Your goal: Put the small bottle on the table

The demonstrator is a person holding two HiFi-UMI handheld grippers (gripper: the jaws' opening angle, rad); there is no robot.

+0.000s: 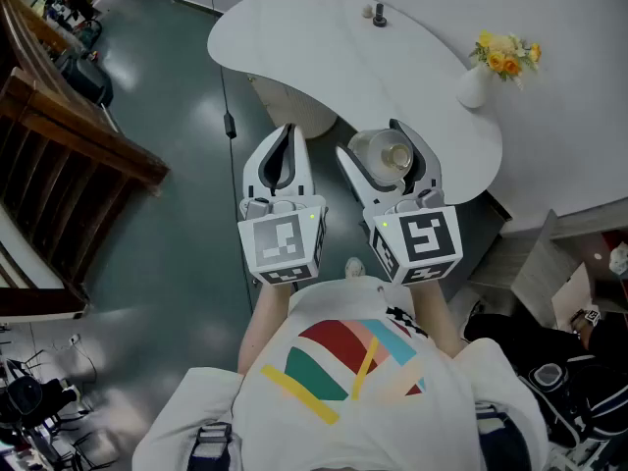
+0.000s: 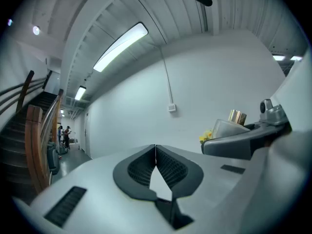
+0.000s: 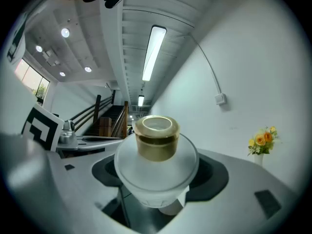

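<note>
The bottle, frosted with 1 gold cap, stands upright between the jaws of the right claw, which is clenched on its sides. Seen from the head, the bottle is held in the air at the near edge of the white surface, not resting on it. The left claw is just beside it, clenched, tips touching, with nothing between them. Far right on the surface stands 1 vase of yellow flowers. Near the far edge sits 1 small dark thing, perhaps a knob.
</note>
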